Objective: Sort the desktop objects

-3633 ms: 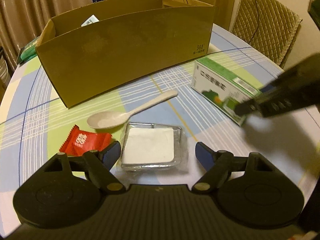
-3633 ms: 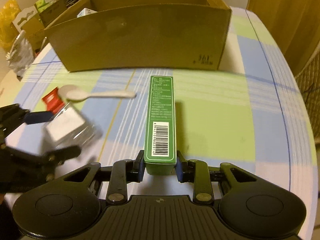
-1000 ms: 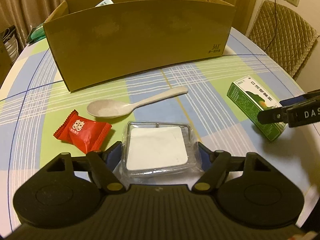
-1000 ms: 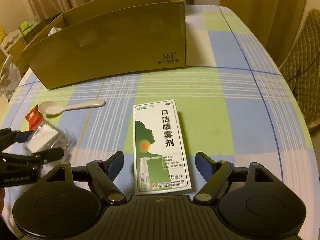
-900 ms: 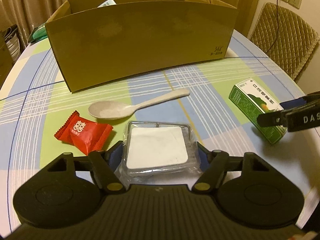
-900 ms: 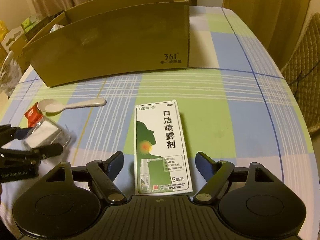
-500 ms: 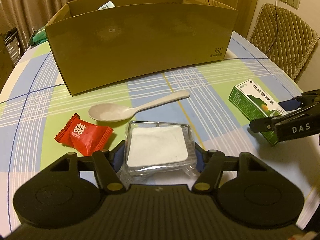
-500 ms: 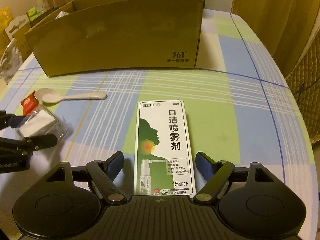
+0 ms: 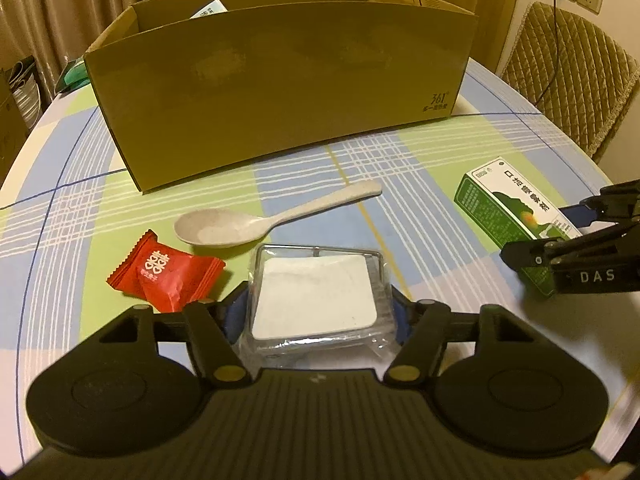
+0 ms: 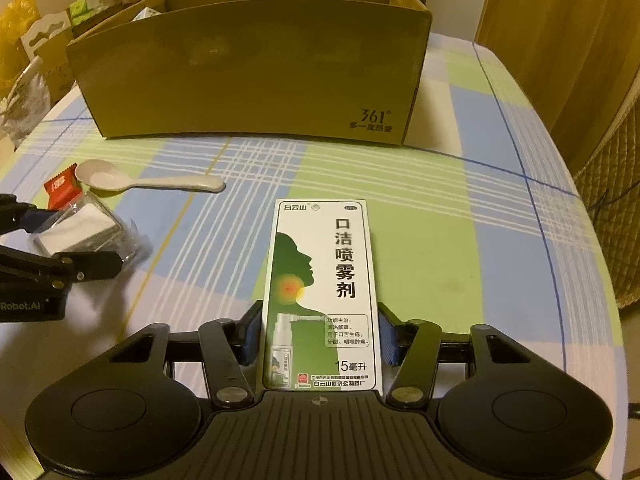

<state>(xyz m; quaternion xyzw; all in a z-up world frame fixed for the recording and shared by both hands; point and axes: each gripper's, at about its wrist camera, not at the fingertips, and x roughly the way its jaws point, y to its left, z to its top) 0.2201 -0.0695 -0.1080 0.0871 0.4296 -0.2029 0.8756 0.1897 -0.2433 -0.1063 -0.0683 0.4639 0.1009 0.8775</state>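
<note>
L gripper [image 9: 316,312] fingers clamp the packet [image 9: 316,296]. R gripper [image 10: 320,340] closing on the carton [image 10: 322,292]. Spoon [image 9: 256,224], candy [image 9: 164,272] left; box [image 9: 280,80] awaits.

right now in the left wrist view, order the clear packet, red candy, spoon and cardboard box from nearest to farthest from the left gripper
1. Clear packet: between the left gripper's fingers.
2. Red candy: just to the left, beside the left finger.
3. Spoon: lying on the table beyond the packet.
4. Cardboard box: farthest, standing at the back.
</note>
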